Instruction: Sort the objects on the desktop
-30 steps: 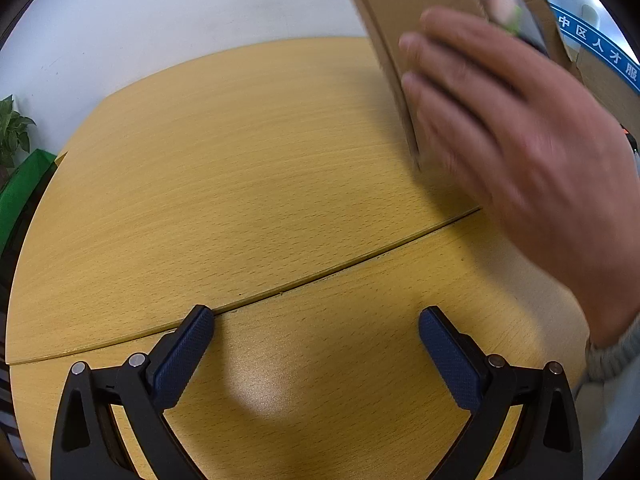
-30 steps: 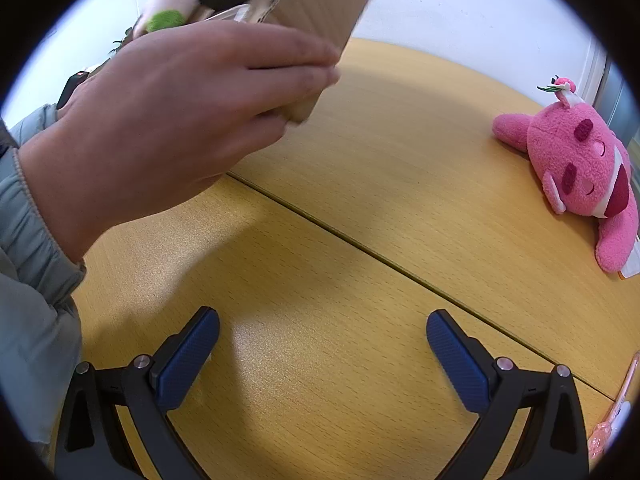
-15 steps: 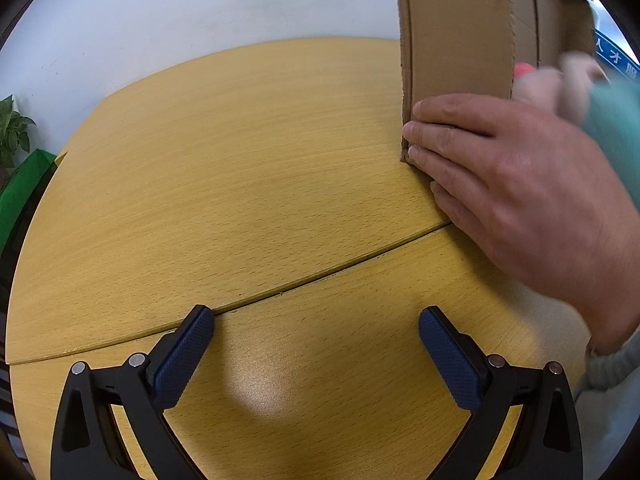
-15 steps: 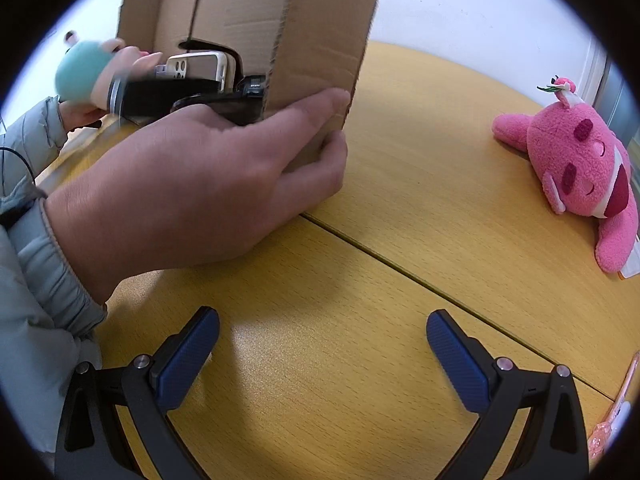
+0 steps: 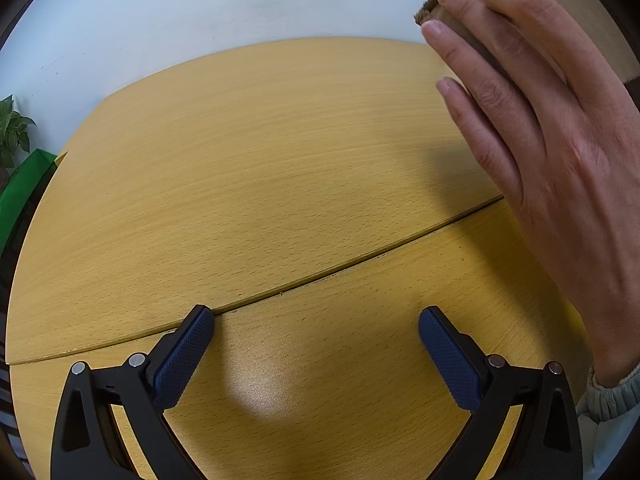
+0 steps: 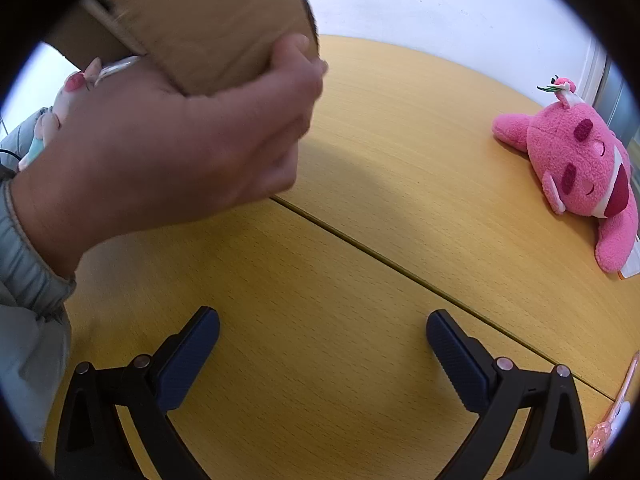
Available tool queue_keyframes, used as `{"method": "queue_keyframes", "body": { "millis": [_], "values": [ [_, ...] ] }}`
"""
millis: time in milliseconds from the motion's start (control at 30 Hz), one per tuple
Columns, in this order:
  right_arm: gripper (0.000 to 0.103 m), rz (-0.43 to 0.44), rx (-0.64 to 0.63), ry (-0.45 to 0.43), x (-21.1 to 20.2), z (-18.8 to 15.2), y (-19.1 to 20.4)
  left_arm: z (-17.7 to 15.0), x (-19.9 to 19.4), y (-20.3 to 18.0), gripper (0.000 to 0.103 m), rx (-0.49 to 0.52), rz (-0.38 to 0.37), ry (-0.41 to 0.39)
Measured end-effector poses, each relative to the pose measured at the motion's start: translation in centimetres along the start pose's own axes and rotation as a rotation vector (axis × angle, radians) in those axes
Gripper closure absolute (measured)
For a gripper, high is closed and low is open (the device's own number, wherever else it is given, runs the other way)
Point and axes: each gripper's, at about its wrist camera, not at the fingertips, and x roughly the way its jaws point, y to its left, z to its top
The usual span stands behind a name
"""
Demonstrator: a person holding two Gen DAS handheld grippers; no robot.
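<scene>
Both the left gripper [image 5: 316, 332] and right gripper [image 6: 323, 334] gape wide over the table [image 5: 280, 168], empty, while a bare hand [image 6: 180, 148] grips the cardboard box [image 6: 216, 20].

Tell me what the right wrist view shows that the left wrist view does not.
Only the right wrist view shows the pink plush toy lying on the table and the open right gripper. Only the left wrist view shows the green leafy plant and the open left gripper. Both show the yellow wooden table, the brown cardboard box and the bare hand holding it.
</scene>
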Motion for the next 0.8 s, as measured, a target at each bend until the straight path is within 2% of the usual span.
{"method": "queue_keyframes", "body": {
  "millis": [800],
  "values": [
    [0.000,0.000,0.002,-0.001,-0.7,0.7,-1.7,1.7,0.2,0.6,0.000,0.004,-0.002,0.000]
  ]
}}
